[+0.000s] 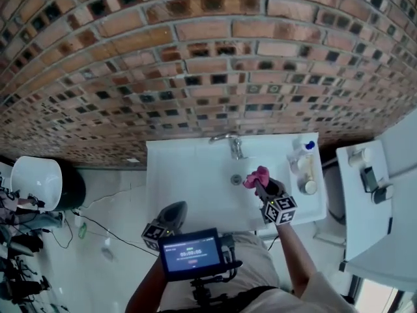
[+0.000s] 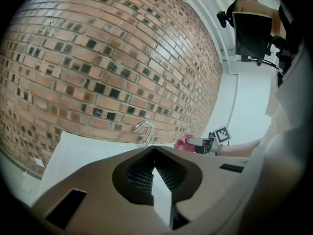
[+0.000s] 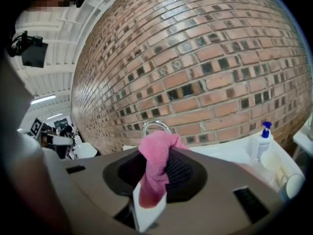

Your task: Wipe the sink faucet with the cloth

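Looking like the wipe itself hasn't started: right claw (image 1: 259,186) is clamped on the pink cloth (image 1: 255,177) over the white sink (image 1: 169,175), chrome faucet (image 1: 232,143) a little ahead of its tips and untouched, while the left claw (image 1: 177,208) hangs back, shut and empty.

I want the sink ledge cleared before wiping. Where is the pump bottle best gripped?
Likely the pump bottle's upright body, below the blue pump head, jaws level, coming from the basin side: the brick wall stands behind it and a white container sits close beside it. The right gripper is shut on the pink cloth, so the empty left gripper suits.
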{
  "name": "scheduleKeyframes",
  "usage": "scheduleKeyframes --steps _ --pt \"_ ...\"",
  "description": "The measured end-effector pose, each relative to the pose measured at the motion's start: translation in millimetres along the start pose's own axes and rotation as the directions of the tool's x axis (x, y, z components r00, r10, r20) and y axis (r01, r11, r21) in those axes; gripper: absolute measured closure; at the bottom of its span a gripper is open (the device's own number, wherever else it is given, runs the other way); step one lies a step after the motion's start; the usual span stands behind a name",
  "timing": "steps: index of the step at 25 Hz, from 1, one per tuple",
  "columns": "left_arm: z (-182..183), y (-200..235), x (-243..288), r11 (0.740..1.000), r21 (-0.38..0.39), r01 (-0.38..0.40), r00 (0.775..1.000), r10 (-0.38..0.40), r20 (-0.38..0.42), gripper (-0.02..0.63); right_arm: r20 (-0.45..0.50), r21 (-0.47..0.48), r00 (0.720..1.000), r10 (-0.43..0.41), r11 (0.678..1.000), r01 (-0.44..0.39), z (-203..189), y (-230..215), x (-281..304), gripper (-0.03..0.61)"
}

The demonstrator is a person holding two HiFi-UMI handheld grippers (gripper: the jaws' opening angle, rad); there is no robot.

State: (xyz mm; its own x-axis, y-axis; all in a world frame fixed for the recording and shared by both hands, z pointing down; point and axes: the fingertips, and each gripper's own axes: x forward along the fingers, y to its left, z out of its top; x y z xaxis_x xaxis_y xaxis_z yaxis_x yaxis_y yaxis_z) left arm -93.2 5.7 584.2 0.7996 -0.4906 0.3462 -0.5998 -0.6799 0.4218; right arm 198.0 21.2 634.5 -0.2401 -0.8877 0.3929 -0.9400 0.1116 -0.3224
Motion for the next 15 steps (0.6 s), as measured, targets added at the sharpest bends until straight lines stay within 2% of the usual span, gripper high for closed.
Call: scheduleKeyframes --steps 9,15 --pt "15 4 28 0.998 0.010 -0.056 0.998 0.056 -0.022 0.614 -0.143 -0.041 0.990 0.019 0.999 -0.026 -51 -39 89 0.459" --pt "15 16 55 0.998 0.037 -0.054 0.997 0.056 -0.048 0.614 -0.237 -0.054 0.971 0.023 0.998 -0.037 -87 -47 135 0.459"
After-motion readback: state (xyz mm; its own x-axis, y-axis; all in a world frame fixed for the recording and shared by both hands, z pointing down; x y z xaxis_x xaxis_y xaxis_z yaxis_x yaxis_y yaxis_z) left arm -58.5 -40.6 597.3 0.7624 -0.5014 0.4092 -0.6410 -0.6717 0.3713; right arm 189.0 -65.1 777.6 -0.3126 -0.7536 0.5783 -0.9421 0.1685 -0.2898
